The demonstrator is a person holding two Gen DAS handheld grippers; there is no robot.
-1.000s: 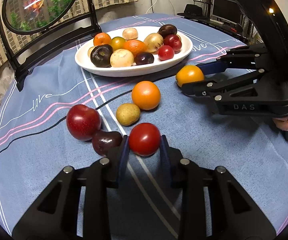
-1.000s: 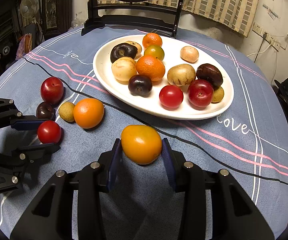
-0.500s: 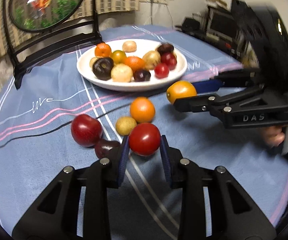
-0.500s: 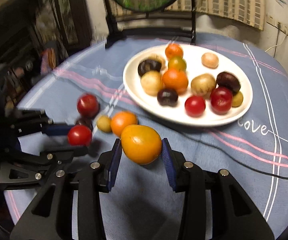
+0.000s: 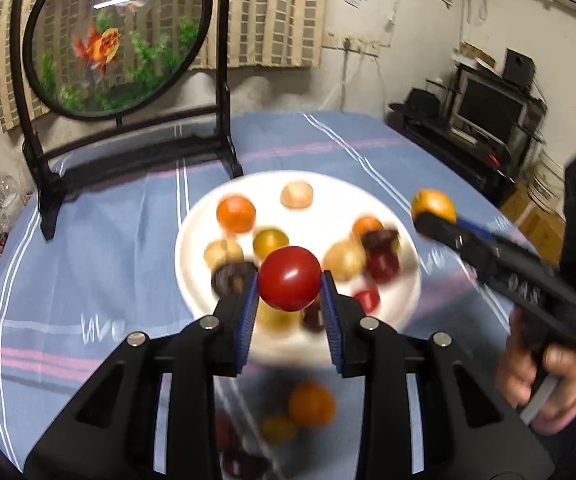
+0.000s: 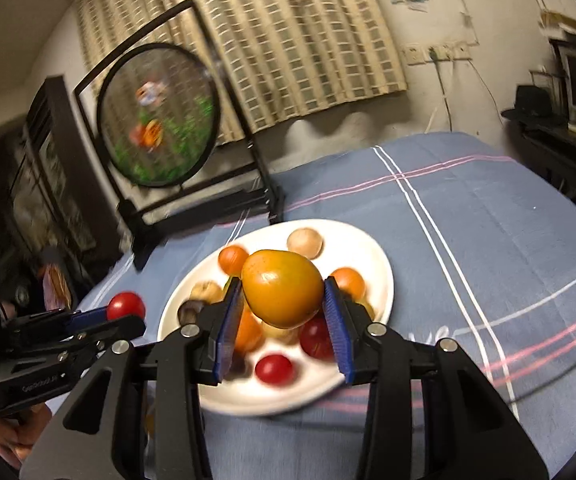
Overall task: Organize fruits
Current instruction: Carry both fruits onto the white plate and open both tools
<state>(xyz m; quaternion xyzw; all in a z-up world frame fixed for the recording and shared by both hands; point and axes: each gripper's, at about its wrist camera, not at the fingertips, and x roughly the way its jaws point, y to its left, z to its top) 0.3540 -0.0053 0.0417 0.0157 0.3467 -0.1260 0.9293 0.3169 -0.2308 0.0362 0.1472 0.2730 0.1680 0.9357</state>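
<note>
With the left claw (image 5: pixel 289 294) clamped on the red tomato (image 5: pixel 289 278) and the right claw (image 6: pixel 284 312) clamped on the yellow-orange fruit (image 6: pixel 283 288), both above the crowded white plate (image 5: pixel 192 240), either fruit released there may knock its neighbours off onto the bench (image 5: pixel 120 280).

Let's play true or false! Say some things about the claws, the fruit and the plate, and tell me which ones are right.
1. The left claw holds a red tomato. True.
2. The right claw is empty. False: it grips a yellow-orange fruit.
3. The white plate already has fruit on it. True.
4. The tablecloth is green. False: it is blue with white and pink stripes.
5. A round goldfish picture stands behind the plate. True.
</note>
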